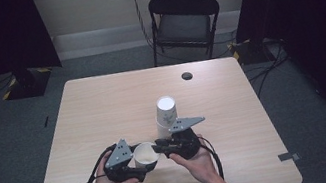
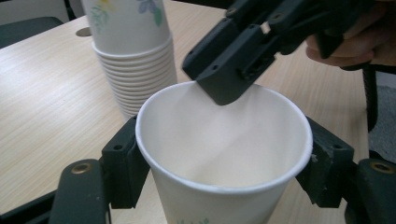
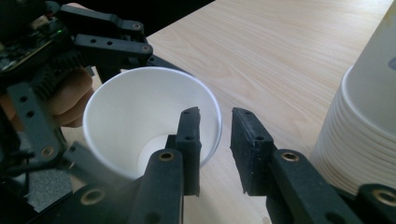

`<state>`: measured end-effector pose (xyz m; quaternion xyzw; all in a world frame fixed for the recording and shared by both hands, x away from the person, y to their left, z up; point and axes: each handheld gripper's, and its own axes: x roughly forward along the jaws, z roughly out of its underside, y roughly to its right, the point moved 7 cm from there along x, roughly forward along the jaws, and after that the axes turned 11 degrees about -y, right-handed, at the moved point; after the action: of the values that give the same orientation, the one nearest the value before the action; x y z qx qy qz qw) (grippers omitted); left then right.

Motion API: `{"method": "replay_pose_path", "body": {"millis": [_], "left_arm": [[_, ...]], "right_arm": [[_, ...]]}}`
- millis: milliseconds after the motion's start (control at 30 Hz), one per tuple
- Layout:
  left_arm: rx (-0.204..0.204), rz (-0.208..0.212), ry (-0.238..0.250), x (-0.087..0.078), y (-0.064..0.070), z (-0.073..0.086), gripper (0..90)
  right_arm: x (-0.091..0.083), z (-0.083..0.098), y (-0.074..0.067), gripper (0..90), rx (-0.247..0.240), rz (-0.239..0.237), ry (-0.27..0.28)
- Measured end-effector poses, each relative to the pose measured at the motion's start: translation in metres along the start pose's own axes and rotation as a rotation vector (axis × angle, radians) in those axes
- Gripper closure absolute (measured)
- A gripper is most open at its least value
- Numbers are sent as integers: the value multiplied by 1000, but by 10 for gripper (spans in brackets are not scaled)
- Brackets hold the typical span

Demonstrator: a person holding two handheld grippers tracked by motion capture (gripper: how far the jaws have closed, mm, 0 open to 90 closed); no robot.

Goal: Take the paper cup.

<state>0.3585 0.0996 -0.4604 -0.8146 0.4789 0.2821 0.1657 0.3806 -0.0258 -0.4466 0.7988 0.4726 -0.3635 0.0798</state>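
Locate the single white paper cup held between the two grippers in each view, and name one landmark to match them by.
High view: the single white paper cup is low centre, between the hands.
Left gripper view: it fills the lower centre, clamped between the jaws.
Right gripper view: centre left, its rim standing between the open jaws.
Shared landmark: the stack of upturned floral paper cups.

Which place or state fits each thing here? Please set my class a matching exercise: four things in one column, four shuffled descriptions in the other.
Things:
1. loose cup
2. cup stack
3. right gripper
4. chair

Descriptions:
a. upside down on the table
b. beyond the table's far edge
c. clamped upright in the left gripper
d. open, one jaw inside the cup's rim, one outside

Pairs: 1-c, 2-a, 3-d, 4-b
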Motion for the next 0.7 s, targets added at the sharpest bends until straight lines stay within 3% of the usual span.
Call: {"method": "replay_pose_path", "body": {"millis": [233, 700], "left_arm": [[-33, 6, 6, -2, -8, 0, 297], [-83, -42, 51, -14, -25, -4, 301]], "right_arm": [[-7, -1, -3, 753, -46, -1, 27], [-21, 12, 12, 733, -25, 47, 39]]}}
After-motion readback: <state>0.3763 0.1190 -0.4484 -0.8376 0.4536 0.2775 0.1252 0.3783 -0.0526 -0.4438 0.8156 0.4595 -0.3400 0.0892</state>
